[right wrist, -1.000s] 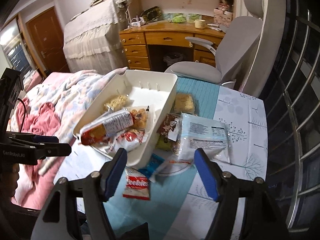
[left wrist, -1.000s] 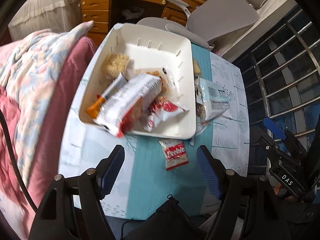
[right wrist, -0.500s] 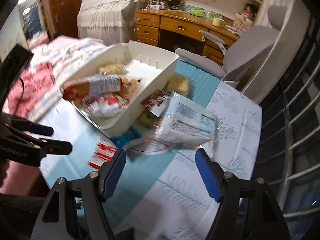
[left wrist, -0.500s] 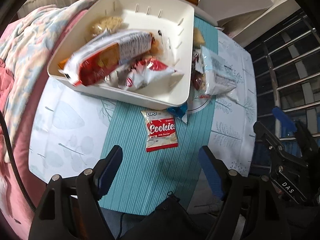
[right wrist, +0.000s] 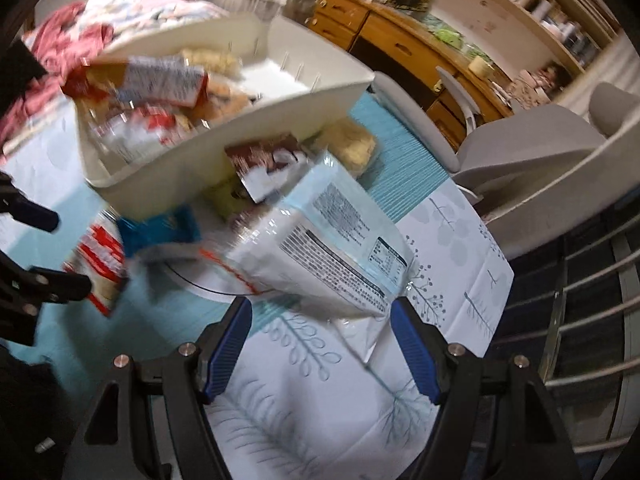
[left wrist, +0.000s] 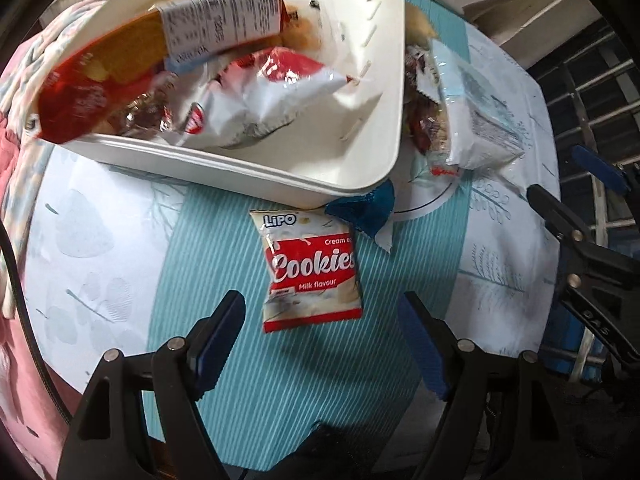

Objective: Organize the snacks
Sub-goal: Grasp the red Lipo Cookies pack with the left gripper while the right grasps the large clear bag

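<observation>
Left wrist view looking steeply down, close over the cookie packet [left wrist: 312, 270] on the table [left wrist: 120, 248], right wrist view tilted lower across the table toward the desk [right wrist: 400, 40], both sharing the white bin [left wrist: 320, 168] and cookie packet.

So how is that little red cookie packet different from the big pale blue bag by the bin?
The cookie packet is small, red and white, lying flat on the teal stripe. The pale blue bag is much larger, light blue and white, and tilted, propped on other snacks. Both lie outside the white bin, unheld.
</observation>
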A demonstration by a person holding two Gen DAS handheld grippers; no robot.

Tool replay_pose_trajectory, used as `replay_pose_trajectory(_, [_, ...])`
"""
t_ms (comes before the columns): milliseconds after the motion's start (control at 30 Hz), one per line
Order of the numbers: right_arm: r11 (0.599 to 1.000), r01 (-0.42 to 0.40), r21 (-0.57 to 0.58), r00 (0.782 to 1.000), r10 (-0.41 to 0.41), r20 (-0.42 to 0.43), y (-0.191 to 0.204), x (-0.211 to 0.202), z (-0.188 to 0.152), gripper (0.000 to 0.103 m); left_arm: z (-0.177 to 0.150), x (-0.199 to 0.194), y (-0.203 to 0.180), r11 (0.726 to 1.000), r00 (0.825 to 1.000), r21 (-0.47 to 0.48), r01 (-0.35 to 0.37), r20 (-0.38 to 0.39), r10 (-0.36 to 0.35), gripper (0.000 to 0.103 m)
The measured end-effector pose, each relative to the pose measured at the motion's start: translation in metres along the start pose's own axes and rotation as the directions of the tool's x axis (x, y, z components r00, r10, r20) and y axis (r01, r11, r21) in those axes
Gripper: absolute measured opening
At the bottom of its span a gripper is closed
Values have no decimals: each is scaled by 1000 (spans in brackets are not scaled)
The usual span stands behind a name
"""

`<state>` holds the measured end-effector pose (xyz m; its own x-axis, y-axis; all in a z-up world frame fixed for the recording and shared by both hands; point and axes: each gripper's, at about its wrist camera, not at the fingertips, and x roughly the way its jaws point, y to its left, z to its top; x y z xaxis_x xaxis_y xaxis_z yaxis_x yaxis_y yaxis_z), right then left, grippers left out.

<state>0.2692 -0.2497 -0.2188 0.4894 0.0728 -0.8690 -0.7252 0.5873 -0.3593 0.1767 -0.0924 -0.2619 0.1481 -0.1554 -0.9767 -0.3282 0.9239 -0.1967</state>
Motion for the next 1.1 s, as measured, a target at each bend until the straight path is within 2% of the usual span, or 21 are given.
replay_pose_trajectory(233, [999,37,-39,999,-38,-38,5,41,-8,72,6,21,-3,998,999,-49,-26,-20,26,77])
replay_pose_trajectory(667, [998,60,-35,996,-57,71,11,69,-6,72,22,46,-3,992,996,-98,-82,-25,80,77])
replay_pose_trajectory(833, [998,51,22,996,-52,78,5,74,-3,72,27,58,-10,989,994,-94,-110,-27,108,77])
replay_pose_trajectory(933, [998,53,41,995,-56,79,5,74,-3,72,29,64,-16,988,992,-95,-122,-27,120,70])
replay_pose_trajectory(1033, [997,80,13,994,-80,73,10,73,-3,60,32,65,-22,985,990,-94,-144,-11,144,63])
replay_pose_trajectory(1100, [995,95,-10,993,-94,68,16,69,-2,49,33,65,-21,984,990,-103,-144,-6,144,57])
